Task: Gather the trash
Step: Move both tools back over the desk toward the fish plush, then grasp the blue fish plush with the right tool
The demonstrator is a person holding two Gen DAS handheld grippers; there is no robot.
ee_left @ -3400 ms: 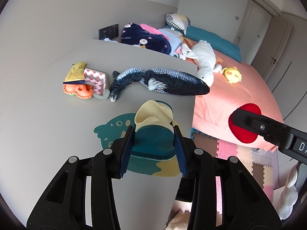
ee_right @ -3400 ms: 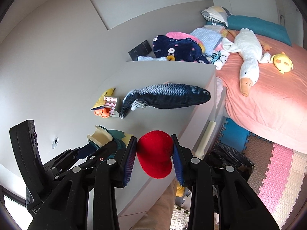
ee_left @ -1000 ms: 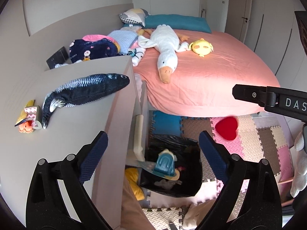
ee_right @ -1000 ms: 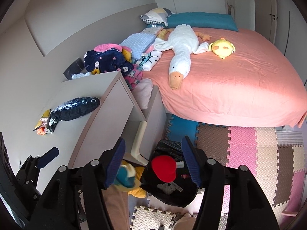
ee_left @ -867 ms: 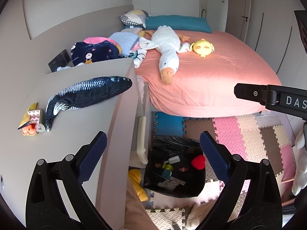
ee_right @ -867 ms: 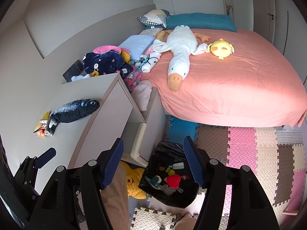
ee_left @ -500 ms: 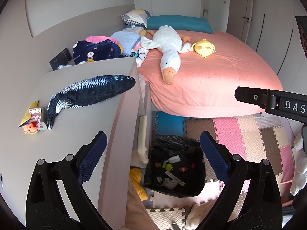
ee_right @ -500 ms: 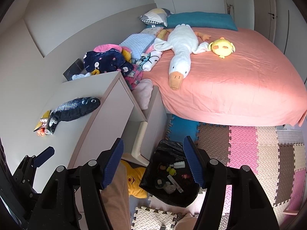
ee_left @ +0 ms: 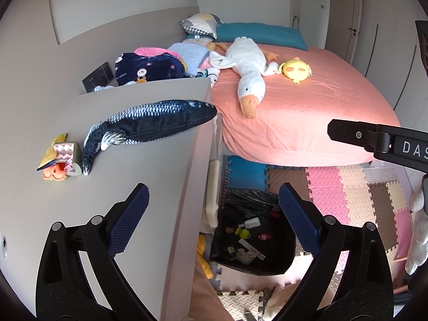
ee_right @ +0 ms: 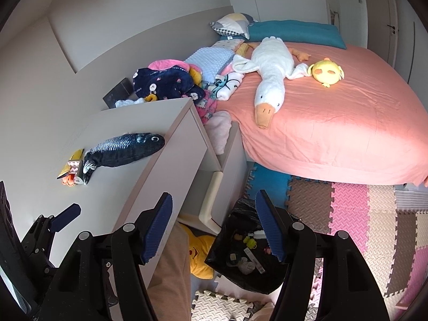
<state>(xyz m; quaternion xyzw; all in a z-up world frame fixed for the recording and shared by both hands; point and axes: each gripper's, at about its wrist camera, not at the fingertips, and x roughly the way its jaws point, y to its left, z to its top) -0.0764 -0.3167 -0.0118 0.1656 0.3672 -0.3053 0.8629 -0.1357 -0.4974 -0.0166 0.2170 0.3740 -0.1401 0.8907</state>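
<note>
Change: since 3.4 s ago both tools swung off the counter to above the trash bag; the teal-and-cream toy and red heart they carried are out of the jaws.
Remaining trash: yellow wrapper pile (ee_left: 57,157) at the counter's (ee_left: 149,187) far left, touching the tail of the plush fish (ee_left: 149,121).
Fish axis: long axis runs left-right, head toward the bed (ee_left: 307,107).
Left hand-held gripper (ee_left: 212,219): jaws spread wide, empty; the pile lies forward and to its left, so this one is nearer.
Trash bag (ee_left: 278,264): on the floor below both tools, small litter inside.
Right hand-held gripper (ee_right: 214,227): wide open, empty, over the bag, farther from the pile.
Next: likely left reaches back to the pile.
</note>
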